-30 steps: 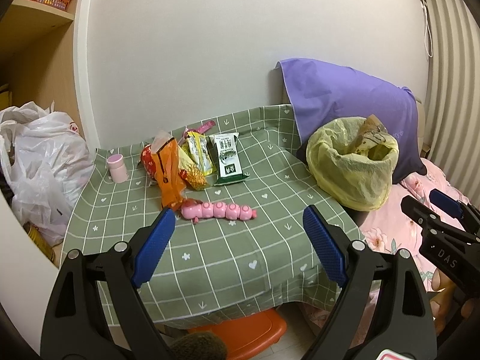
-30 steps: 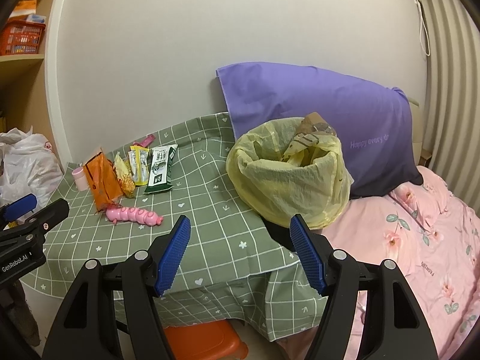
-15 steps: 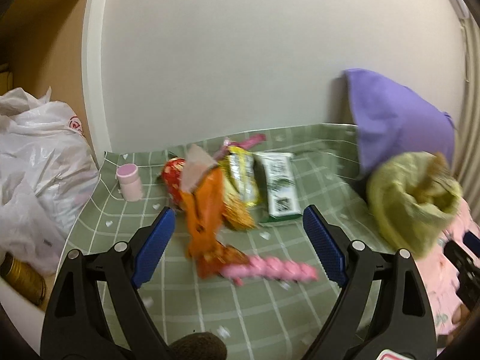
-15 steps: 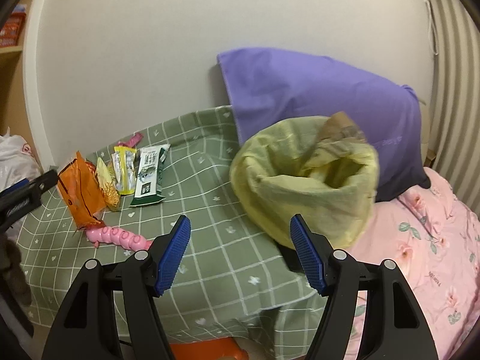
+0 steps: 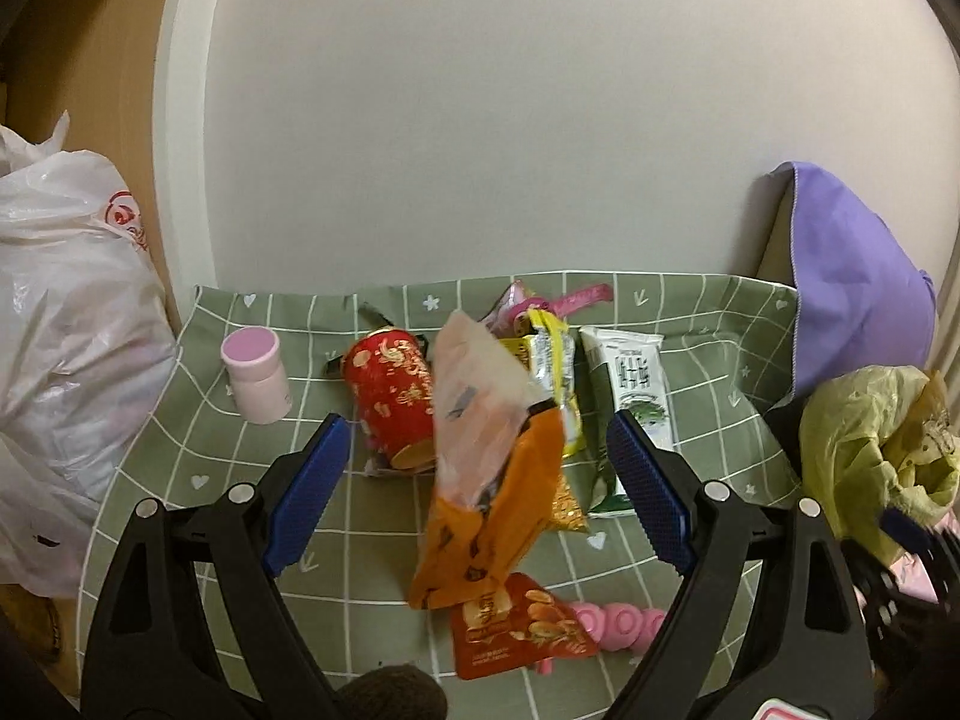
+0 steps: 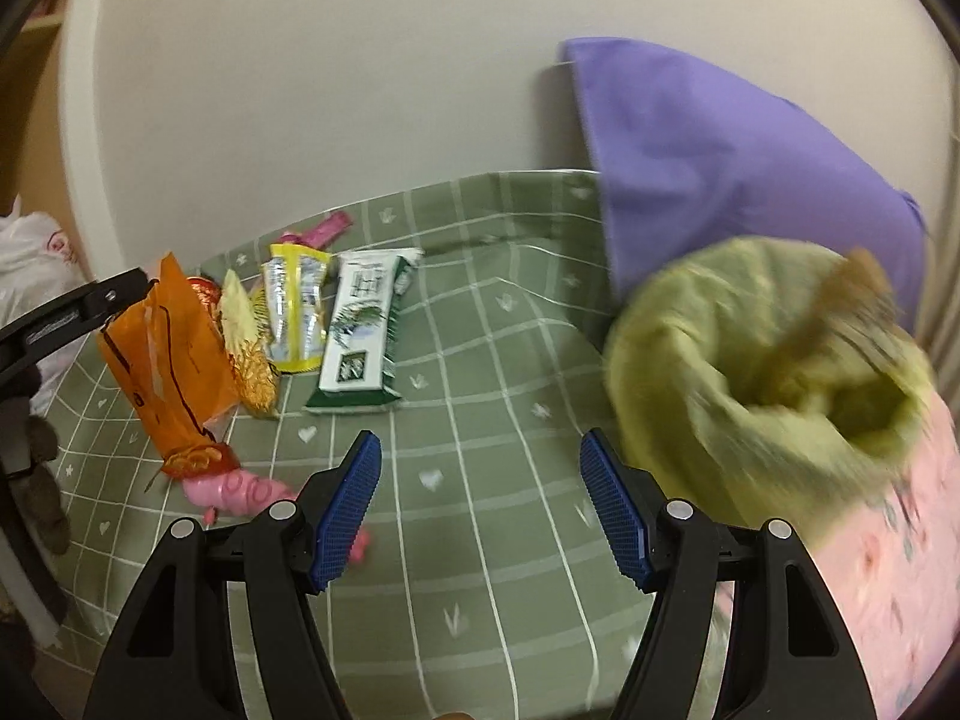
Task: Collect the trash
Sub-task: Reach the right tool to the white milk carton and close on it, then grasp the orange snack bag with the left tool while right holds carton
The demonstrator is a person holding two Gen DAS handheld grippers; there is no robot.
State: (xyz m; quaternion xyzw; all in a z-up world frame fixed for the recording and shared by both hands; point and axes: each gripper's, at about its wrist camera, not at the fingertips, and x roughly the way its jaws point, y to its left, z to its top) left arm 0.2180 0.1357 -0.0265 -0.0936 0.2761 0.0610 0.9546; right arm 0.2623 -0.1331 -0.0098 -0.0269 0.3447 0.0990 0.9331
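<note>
Trash lies on a green checked tablecloth (image 5: 336,546): an orange snack bag (image 5: 492,480) standing up, a red can (image 5: 393,399), yellow wrappers (image 5: 552,360), a green-and-white packet (image 5: 633,387) and a pink wrapper (image 5: 576,297). My left gripper (image 5: 477,480) is open, its blue pads on either side of the orange bag without touching it. My right gripper (image 6: 480,507) is open and empty above the cloth, left of the yellow trash bag (image 6: 774,372). The orange bag (image 6: 168,360) and packet (image 6: 360,330) also show in the right wrist view.
A pink bottle (image 5: 255,381) stands at the back left. A pink segmented toy (image 5: 612,624) lies near the front. A white plastic bag (image 5: 66,312) bulges at the left edge. A purple pillow (image 6: 720,156) leans on the wall behind the trash bag. Pink bedding (image 6: 870,570) lies right.
Both grippers have moved forward over the table. The left one has closed in on the orange bag, which now stands between its pads. The right one has come nearer the yellow bag.
</note>
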